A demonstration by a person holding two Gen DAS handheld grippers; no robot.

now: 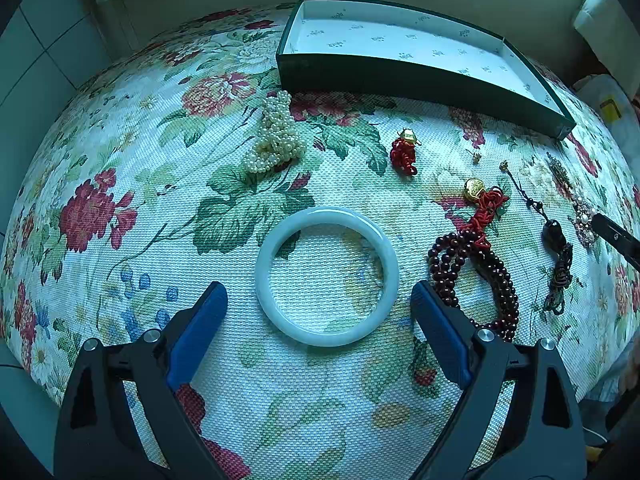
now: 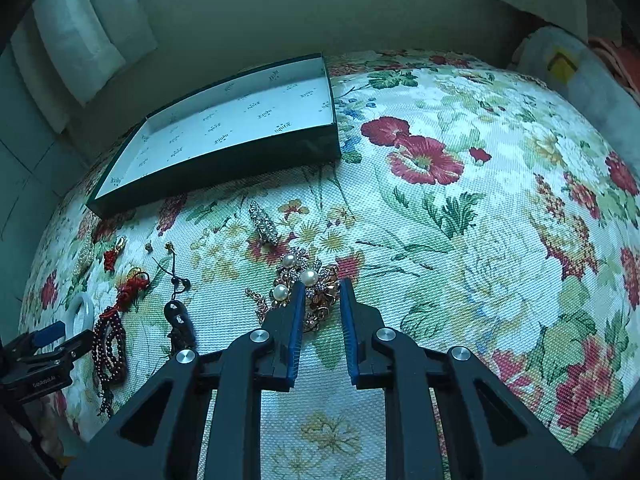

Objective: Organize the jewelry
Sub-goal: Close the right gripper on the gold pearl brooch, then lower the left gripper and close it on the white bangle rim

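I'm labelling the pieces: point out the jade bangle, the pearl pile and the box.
jade bangle (image 1: 382, 254), left wrist view, right side of ring.
pearl pile (image 1: 276, 136), left wrist view, centre.
box (image 1: 400, 76), left wrist view, front wall.

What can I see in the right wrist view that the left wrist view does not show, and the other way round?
Only the right wrist view shows the right gripper from behind, its jaws narrowly apart around a pearl brooch, and bare floral cloth to the right.

Only the left wrist view shows the left gripper with jaws wide, hovering by the whole white bangle, plus the pearl pile clearly.

Both show the empty green box, the dark red beads and the black pendant.
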